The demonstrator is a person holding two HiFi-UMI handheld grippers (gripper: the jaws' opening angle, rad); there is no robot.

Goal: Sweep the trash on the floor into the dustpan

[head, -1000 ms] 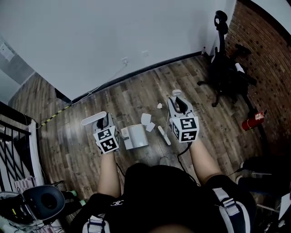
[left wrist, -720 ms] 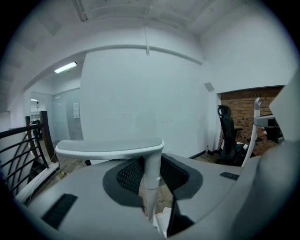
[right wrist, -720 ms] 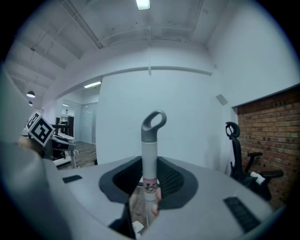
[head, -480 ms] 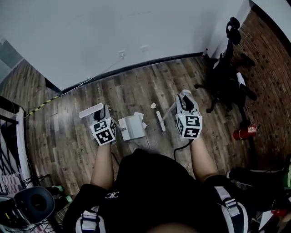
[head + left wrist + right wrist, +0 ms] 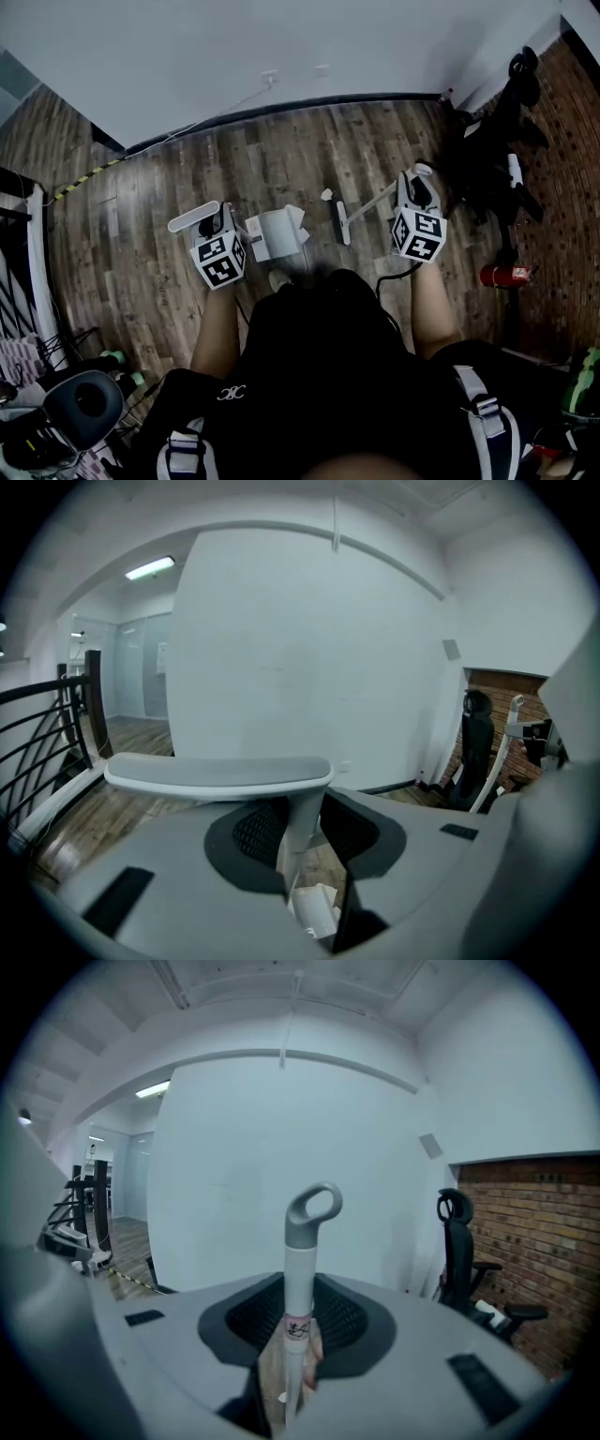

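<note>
Since half a second ago the right tongs (image 5: 415, 190) have swung further out to the person's right. The bigger paper scraps (image 5: 294, 217) that lay loose beside the pan a second back are now bunched at the mouth of the dustpan (image 5: 274, 234). Can't tell if they're properly inside or just on the lip.

Those right tongs are clamped on the broom (image 5: 361, 208). It's a thin white pole with a grey loop (image 5: 314, 1208) on top and a narrow white brush head (image 5: 339, 222) down on the dark wood-plank floor (image 5: 141, 234).

The left tongs (image 5: 216, 228) are closed on the dustpan's upright stem, right under its flat grey crossbar grip (image 5: 217, 772). The pan itself is boxy white plastic, sitting on the floor just ahead of the person.

One small scrap (image 5: 326, 195) lies just past the brush head. A black office chair (image 5: 502, 141) stands by the brick wall, too dark to make out much.
</note>
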